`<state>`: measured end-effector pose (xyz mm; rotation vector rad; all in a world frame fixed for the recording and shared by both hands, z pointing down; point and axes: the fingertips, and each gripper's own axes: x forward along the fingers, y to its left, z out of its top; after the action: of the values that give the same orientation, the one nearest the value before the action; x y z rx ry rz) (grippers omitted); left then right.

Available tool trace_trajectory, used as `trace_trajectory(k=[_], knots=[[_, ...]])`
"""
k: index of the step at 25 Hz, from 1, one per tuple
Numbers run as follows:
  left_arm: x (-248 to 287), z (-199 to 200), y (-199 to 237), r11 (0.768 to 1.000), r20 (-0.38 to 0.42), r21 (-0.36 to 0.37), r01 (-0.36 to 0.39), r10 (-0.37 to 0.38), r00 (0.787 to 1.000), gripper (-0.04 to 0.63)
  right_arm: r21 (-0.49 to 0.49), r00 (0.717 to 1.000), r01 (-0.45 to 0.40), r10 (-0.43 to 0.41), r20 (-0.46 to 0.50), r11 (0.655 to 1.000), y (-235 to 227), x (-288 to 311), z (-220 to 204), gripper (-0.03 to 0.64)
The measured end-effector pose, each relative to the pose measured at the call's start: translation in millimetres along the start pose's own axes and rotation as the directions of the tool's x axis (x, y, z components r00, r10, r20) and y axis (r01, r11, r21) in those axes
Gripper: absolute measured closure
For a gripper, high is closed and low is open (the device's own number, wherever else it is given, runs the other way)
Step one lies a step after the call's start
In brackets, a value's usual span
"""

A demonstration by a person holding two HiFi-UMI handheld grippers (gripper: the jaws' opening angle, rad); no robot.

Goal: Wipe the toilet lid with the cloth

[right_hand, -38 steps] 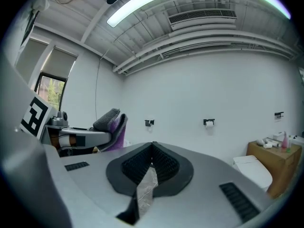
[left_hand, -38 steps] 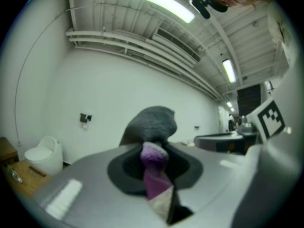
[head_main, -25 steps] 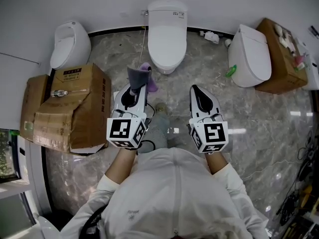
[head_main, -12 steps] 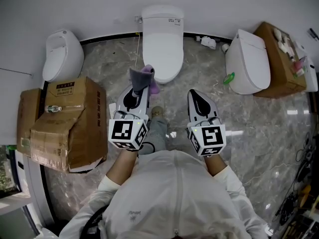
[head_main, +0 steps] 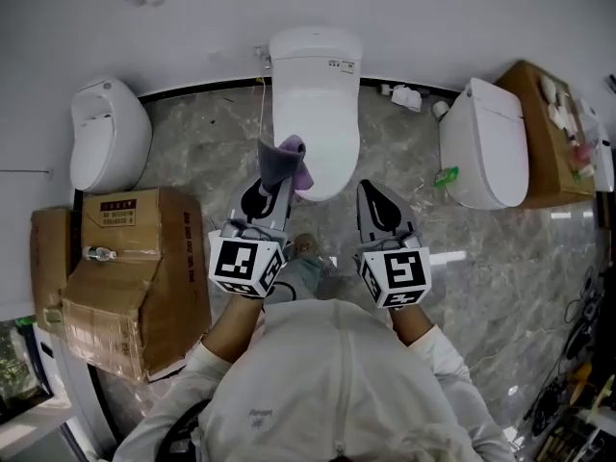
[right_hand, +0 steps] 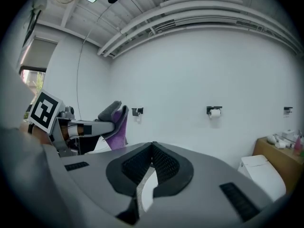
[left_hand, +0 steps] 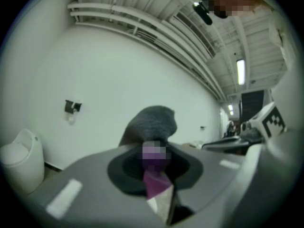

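Left gripper [head_main: 272, 183] is clamped on the cloth [head_main: 282, 160]. Its own view shows grey and purple fabric pinched between the jaws, with a grey fold standing up past the tips. Right gripper [head_main: 366, 189] has its jaws closed together with nothing in them.

Key relation: the toilet lid [head_main: 316, 104] is down and lies straight ahead of and below the left gripper. From the head view the cloth overlaps the lid's front edge. The lid's long axis runs away from the person toward the wall [head_main: 192, 8], roughly in line with where both grippers point. The right gripper sits just beside the lid's front right corner, about as near, but only the left carries the cloth, so the wipe is probably its job.

Hard to tell:
- Whether the cloth touches the lid or hangs just over it; the head view gives no height.
- Neither gripper view shows the lid; it sits below their frames, and the left one is mostly blocked by fabric.

Two other toilets, left [head_main: 108, 133] and right [head_main: 486, 142], stand well apart, and a cardboard box [head_main: 135, 258] is off to the left.
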<state>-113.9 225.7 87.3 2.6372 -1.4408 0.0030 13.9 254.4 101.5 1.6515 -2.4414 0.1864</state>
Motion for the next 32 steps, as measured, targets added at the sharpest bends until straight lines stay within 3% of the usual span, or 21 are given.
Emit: trace_trajectory(k=[9, 19, 27, 32], knots=[[83, -1, 39, 0.998, -0.045, 0.003, 0.067, -0.067, 0.997, 0.529, 0.027, 0.998, 0.047, -0.046, -0.038, 0.999, -44, 80, 3, 0.601], [126, -28, 34, 0.986, -0.082, 0.018, 0.165, -0.163, 0.983, 0.529, 0.075, 0.989, 0.062, -0.052, -0.137, 0.995, -72, 116, -41, 0.601], [156, -61, 39, 0.983, -0.089, 0.039, 0.178, -0.174, 0.981, 0.529, 0.083, 0.986, 0.023, -0.009, -0.169, 0.996, -83, 146, -66, 0.601], [173, -72, 41, 0.988, -0.062, 0.016, 0.155, -0.154, 0.986, 0.529, 0.086, 0.986, 0.010, 0.005, -0.165, 0.996, -93, 162, -81, 0.601]])
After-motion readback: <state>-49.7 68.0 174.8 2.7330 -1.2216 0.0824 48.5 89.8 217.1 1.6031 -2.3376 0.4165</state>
